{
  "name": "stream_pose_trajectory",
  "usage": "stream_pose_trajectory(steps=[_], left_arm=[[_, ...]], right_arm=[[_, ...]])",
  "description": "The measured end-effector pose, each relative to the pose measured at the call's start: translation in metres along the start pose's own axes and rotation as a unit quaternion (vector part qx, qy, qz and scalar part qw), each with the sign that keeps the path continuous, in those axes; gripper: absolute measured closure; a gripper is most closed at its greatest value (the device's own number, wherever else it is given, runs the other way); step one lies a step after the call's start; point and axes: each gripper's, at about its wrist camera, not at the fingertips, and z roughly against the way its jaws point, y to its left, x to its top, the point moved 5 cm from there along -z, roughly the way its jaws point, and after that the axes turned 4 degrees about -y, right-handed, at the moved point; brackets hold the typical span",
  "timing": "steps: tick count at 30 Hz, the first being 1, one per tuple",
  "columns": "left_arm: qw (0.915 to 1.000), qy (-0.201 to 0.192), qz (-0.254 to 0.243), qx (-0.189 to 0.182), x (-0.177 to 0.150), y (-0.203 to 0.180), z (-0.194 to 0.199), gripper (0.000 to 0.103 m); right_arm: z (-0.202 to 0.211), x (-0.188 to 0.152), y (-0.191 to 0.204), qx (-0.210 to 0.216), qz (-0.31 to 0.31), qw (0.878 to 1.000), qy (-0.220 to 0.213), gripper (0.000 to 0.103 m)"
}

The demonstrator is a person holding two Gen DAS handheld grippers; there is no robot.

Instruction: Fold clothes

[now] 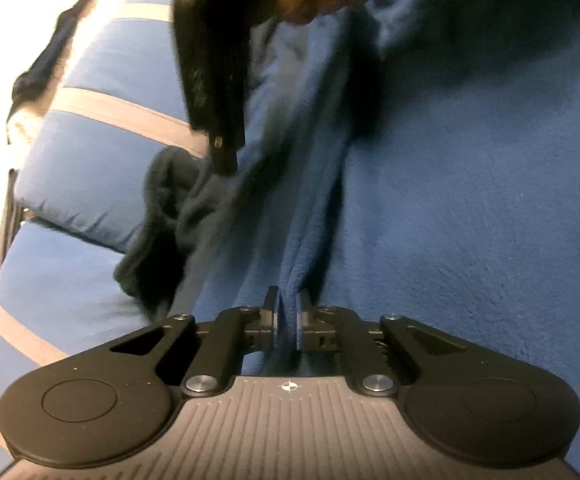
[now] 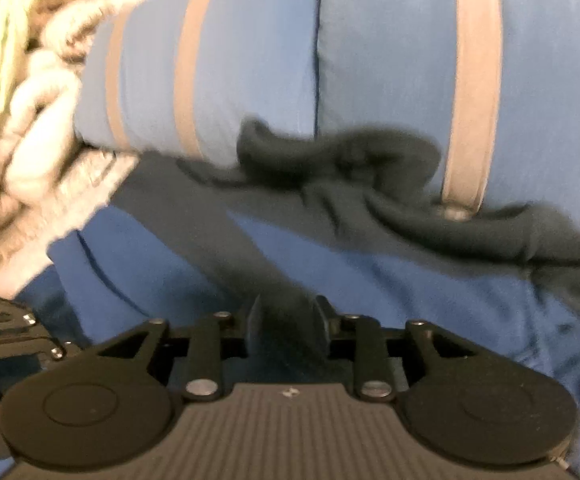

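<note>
Left tool [image 1: 287,322] pinches blue fleece [image 1: 470,200]; no writing legible.

A: Where does the fleece garment [image 1: 450,200] lie?
B: From six o'clock up to twelve and three. The striped cushion [image 1: 102,152] lies at nine, the dark cloth [image 1: 158,232] on its edge between them.
A: And behind?
B: The pale bundle [image 2: 22,128] sits at ten o'clock.

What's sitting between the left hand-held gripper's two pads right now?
A pinched ridge of the blue fleece garment, clamped in the left hand-held gripper, seen in the left wrist view.
</note>
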Motion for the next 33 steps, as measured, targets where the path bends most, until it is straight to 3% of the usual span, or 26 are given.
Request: stream_pose_trajectory(steps=[3, 6, 11, 19, 23, 29, 31, 33], left_arm=[[0.9998, -0.009, 0.014, 0.011, 0.002, 0.008, 0.007, 0.096], [0.9996, -0.013, 0.018, 0.016, 0.003, 0.010, 0.010, 0.096], [0.9991, -0.015, 0.033, 0.023, 0.006, 0.015, 0.011, 0.096], [0.9970, -0.017, 0.070, 0.026, 0.010, 0.027, 0.015, 0.096], [0.9967, -0.019, 0.074, 0.027, 0.010, 0.029, 0.017, 0.096], [0.9952, -0.020, 0.094, 0.022, 0.008, 0.031, 0.018, 0.096], [0.9957, -0.017, 0.089, 0.020, 0.007, 0.028, 0.016, 0.096], [0.9967, -0.013, 0.077, 0.022, 0.006, 0.024, 0.014, 0.093]], right_arm=[[0.030, 0.001, 0.016, -0.025, 0.067, 0.997, -0.034, 0.051], [0.052, -0.014, 0.044, -0.037, 0.143, 0.988, -0.039, 0.049], [0.057, -0.052, 0.089, -0.065, 0.285, 0.956, -0.010, 0.049], [0.040, -0.072, 0.112, -0.078, 0.371, 0.925, 0.004, 0.049], [0.034, -0.080, 0.109, -0.137, 0.428, 0.893, 0.004, 0.050], [0.023, -0.098, 0.094, -0.206, 0.510, 0.834, 0.044, 0.052], [0.024, -0.101, 0.093, -0.219, 0.521, 0.824, 0.048, 0.052], [0.024, -0.101, 0.090, -0.224, 0.510, 0.828, 0.056, 0.054]])
